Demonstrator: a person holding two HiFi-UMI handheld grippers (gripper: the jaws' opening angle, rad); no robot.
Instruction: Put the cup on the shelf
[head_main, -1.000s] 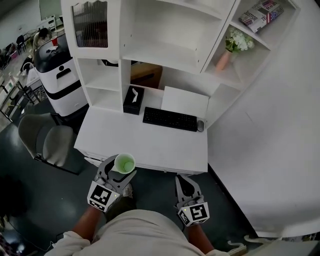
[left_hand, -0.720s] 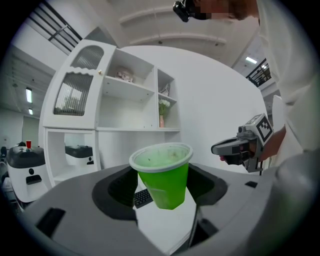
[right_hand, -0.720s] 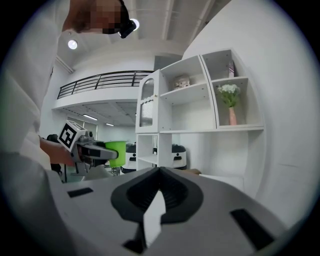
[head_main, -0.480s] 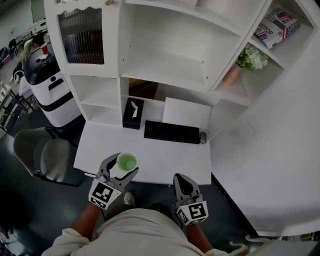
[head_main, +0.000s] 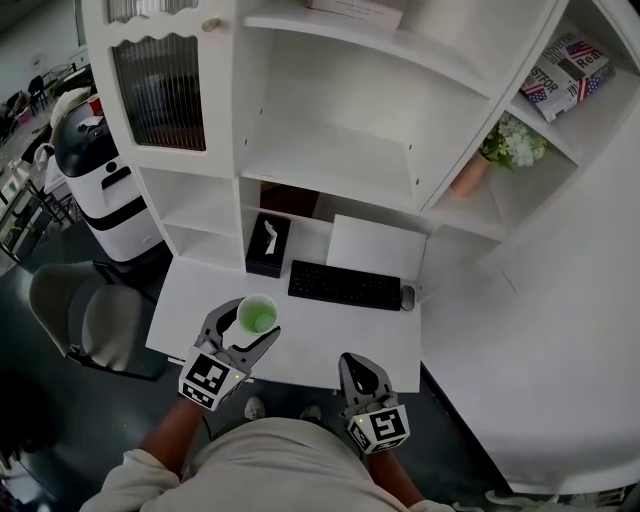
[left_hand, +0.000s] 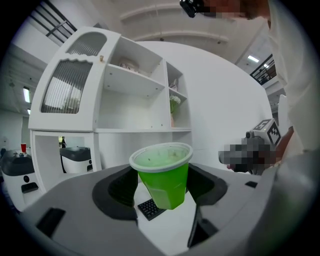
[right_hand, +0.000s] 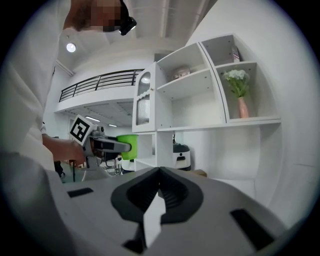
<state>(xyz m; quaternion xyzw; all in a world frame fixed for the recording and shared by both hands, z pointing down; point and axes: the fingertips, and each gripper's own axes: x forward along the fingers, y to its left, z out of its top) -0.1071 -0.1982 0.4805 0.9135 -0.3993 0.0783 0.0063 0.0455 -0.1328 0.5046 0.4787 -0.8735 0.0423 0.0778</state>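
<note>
A green cup with a white rim stands upright between the jaws of my left gripper, which is shut on it, above the desk's front left part. In the left gripper view the cup fills the gap between both jaws, with the white shelf unit behind it. My right gripper hangs below the desk's front edge, shut and empty; in its own view the jaws meet at the tips. The shelf unit rises above the desk with wide bare boards.
On the white desk lie a black keyboard, a mouse, a black tissue box and a white board. A pink vase of flowers and a magazine fill right-hand shelves. A grey chair stands left.
The left gripper has carried the cup forward over the desk. The head view has tilted up, showing more of the shelf unit. The right gripper stays low and shut.
</note>
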